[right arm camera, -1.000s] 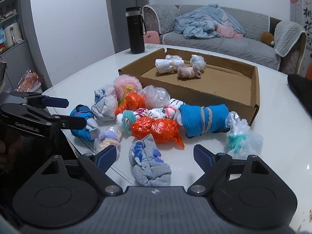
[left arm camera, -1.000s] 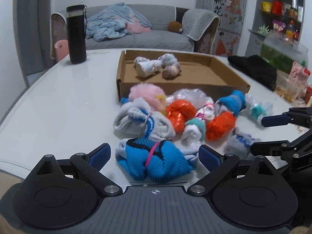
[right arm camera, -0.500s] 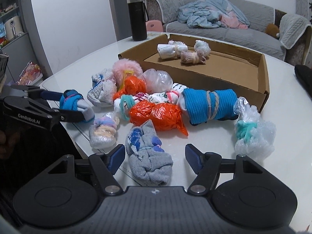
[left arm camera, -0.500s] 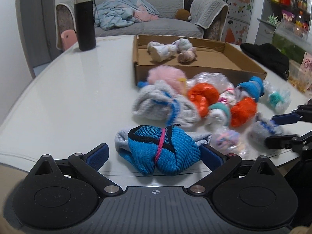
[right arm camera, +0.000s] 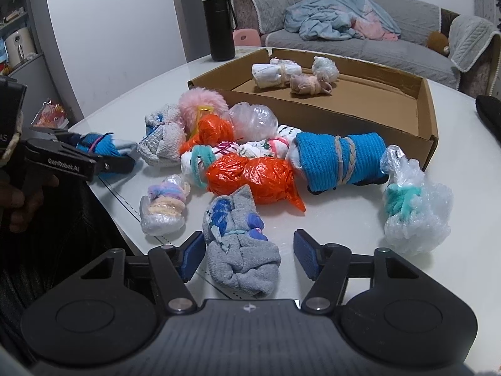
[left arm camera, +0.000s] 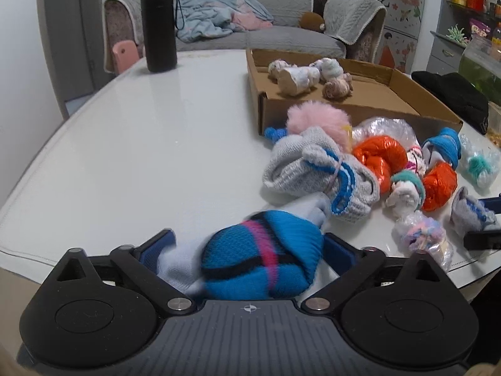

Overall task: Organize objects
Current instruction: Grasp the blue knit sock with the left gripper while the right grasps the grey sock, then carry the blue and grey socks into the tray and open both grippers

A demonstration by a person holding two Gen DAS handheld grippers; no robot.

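A: What just changed?

B: The left claw (left arm camera: 247,247) has moved in around the blue sock ball (left arm camera: 263,263) at the near table edge. Its jaws closed a little, and the ball fills the gap, but I can't tell if it's squeezed yet.

A: And the right claw (right arm camera: 247,253)?

B: It's been closing around the grey sock ball (right arm camera: 241,257), with a gap on the right. Both go to the far cardboard box (right arm camera: 426,116) next, I think.

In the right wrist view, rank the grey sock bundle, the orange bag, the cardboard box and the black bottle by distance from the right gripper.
1. Grey sock bundle, between the right gripper's fingers.
2. Orange bag, just behind.
3. Cardboard box, mid-table.
4. Black bottle, far left edge.
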